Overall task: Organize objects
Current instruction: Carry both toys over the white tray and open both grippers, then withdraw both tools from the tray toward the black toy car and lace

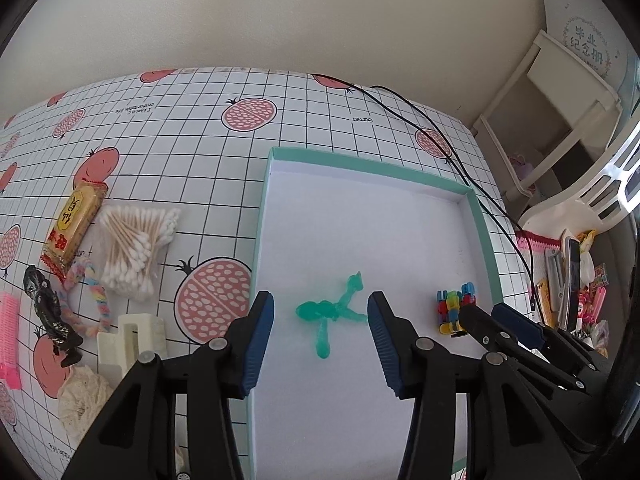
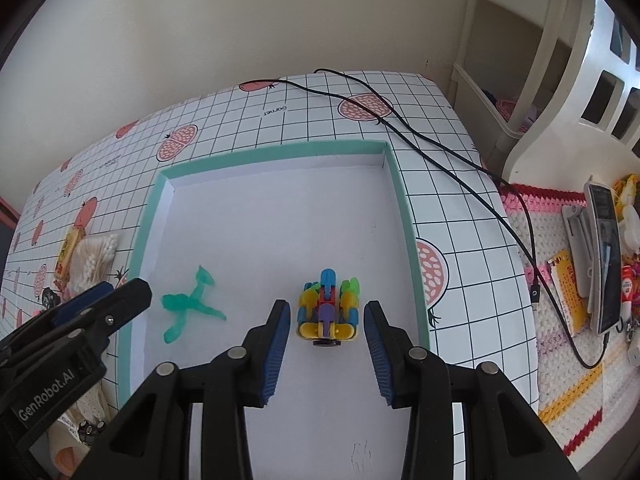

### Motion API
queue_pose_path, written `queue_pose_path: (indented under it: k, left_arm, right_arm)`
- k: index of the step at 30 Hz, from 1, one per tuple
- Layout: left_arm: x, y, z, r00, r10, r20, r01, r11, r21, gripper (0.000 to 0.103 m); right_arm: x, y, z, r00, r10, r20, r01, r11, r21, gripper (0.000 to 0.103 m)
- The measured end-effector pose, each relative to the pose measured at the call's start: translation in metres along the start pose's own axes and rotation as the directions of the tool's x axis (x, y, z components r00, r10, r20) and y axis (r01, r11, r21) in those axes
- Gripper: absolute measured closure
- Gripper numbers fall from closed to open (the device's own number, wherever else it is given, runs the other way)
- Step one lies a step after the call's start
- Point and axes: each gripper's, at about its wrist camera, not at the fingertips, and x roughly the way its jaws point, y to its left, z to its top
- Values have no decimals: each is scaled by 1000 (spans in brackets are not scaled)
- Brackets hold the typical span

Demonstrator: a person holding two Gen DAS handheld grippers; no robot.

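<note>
A: Where are the toys?
B: The green figure (image 1: 332,314) and the colourful block toy (image 2: 328,308) lie in the tray (image 2: 400,184).
A: And the claws?
B: The left gripper (image 1: 321,336) and the right gripper (image 2: 326,338) are both spread apart, holding nothing.

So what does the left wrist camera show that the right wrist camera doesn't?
Only the left wrist view shows the black lizard toy, pink comb and rainbow rope. Only the right wrist view shows the crocheted mat. Both show the box, green figure, colourful block toy, and both grippers open: left, right.
</note>
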Motion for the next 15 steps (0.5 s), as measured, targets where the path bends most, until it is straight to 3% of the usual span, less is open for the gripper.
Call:
queue_pose_path:
  k: [2, 4, 6, 9, 13, 15]
  left_arm:
    - [-1, 3, 0, 1000, 9, 0, -9, 1000, 7, 46]
    - [0, 5, 0, 1000, 15, -2, -15, 1000, 14, 45]
    - [-1, 7, 0, 1000, 24, -2, -24, 999, 22, 43]
    - [-3, 9, -1, 1000, 28, 3, -29, 999, 33, 26]
    - [-7, 17, -1, 999, 45, 17, -45, 999, 31, 16]
    - [-9, 22, -2, 999, 51, 19, -52, 998, 35, 9]
  right_arm:
    - [-1, 0, -1, 1000, 2, 2, -2, 1000, 5, 59]
    - [-1, 0, -3, 1000, 1, 3, -1, 1000, 7, 46]
    - [-1, 1, -5, 1000, -2, 4, 2, 1000, -6, 40]
    - [-1, 4, -7, 1000, -9, 8, 10, 1000, -21, 26]
    - [-2, 5, -10, 1000, -2, 15, 2, 1000, -17, 3]
    - [-3, 6, -11, 1000, -5, 24, 6, 1000, -22, 0]
